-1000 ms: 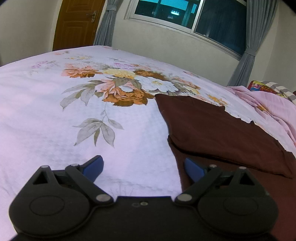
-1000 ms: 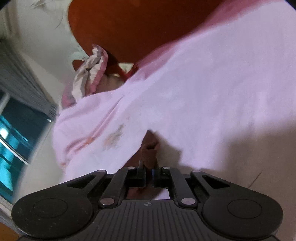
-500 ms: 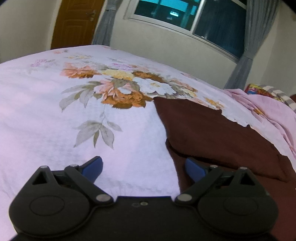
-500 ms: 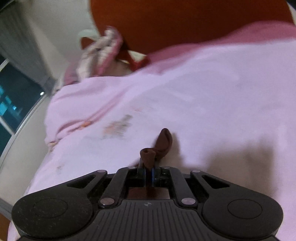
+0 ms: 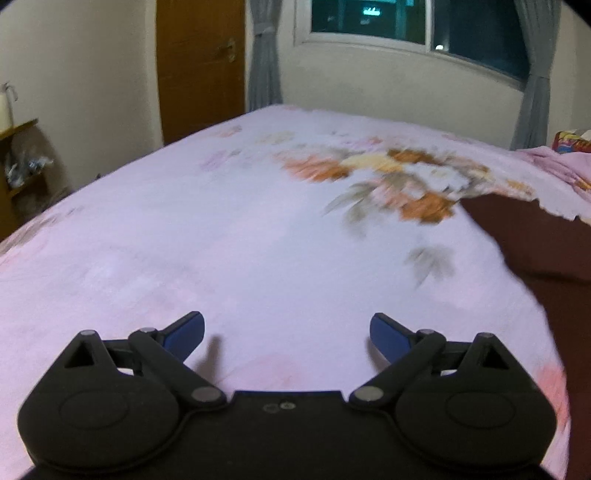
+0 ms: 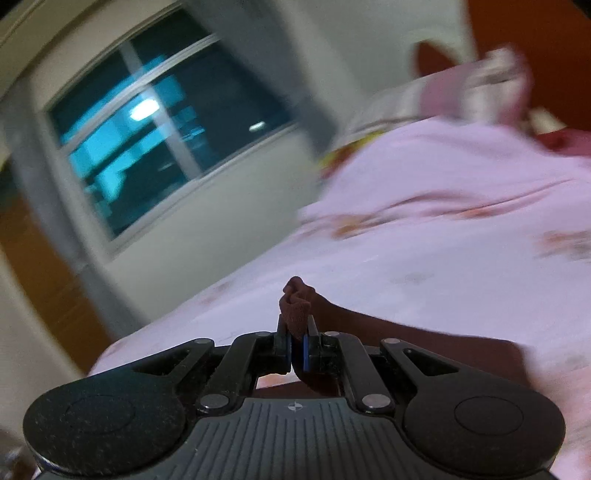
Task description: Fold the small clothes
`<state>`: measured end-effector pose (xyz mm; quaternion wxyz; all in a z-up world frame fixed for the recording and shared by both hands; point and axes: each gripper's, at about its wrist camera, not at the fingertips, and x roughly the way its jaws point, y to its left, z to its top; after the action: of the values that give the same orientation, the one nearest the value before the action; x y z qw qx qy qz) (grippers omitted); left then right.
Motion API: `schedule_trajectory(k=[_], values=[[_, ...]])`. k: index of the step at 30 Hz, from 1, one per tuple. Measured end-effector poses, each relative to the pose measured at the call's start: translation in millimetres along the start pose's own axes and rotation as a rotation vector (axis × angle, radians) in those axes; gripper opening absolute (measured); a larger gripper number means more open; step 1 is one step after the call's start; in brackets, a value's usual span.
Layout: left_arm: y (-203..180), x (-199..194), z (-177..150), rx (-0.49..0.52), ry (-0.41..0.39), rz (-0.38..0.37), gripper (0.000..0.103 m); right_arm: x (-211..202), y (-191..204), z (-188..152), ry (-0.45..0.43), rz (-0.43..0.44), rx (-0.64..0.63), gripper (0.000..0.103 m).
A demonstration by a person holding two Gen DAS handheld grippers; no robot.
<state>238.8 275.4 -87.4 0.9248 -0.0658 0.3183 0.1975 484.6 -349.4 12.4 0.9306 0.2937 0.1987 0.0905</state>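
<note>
Left wrist view: my left gripper (image 5: pixel 287 332) hangs just above the bed (image 5: pixel 221 258), its two blue-tipped fingers (image 5: pixel 184 332) spread wide with nothing between them. Under and ahead of it lies a broad stretch of pale pink sheet, bare as far as the blurred flower print (image 5: pixel 399 184) toward the far right. A dark brown garment (image 5: pixel 535 240) lies flat on the sheet at the right side of this view, well apart from my left fingers; its near edge runs down toward the lower right corner and out of sight. The bed's far edge meets a cream wall with a window (image 5: pixel 413 22) and grey curtains (image 5: pixel 264 55), and a wooden door (image 5: pixel 201 66) stands behind the far left corner. A small shelf (image 5: pixel 18 125) sits beside the left edge of the bed.

Right wrist view, tilted and blurred: my right gripper (image 6: pixel 296 345) has its fingers pressed together on a bunched fold of the same brown garment (image 6: pixel 295 306). A tuft of cloth sticks up past the fingertips, and more brown cloth trails to the right over the pink sheet. Rumpled pink bedding (image 6: pixel 480 177) rises at the upper right.
</note>
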Motion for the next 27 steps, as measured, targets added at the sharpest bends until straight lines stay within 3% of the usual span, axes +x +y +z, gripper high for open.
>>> schedule_trajectory(k=[3,8,12,16,27], values=[[22,-15,-18,-0.008,0.02,0.008,0.097,44,67,-37,0.077,0.1,-0.05,0.005],[47,-32,-37,-0.038,0.041,0.012,0.097,95,163,-133,0.252,0.239,-0.167,0.005],[60,-33,-46,-0.076,0.043,-0.025,0.097,110,196,-201,0.332,0.263,-0.311,0.005],[62,-31,-50,-0.092,0.03,-0.038,0.097,102,210,-250,0.346,0.252,-0.414,0.005],[66,-30,-56,-0.11,0.015,-0.05,0.099,89,241,-276,0.354,0.315,-0.509,0.005]])
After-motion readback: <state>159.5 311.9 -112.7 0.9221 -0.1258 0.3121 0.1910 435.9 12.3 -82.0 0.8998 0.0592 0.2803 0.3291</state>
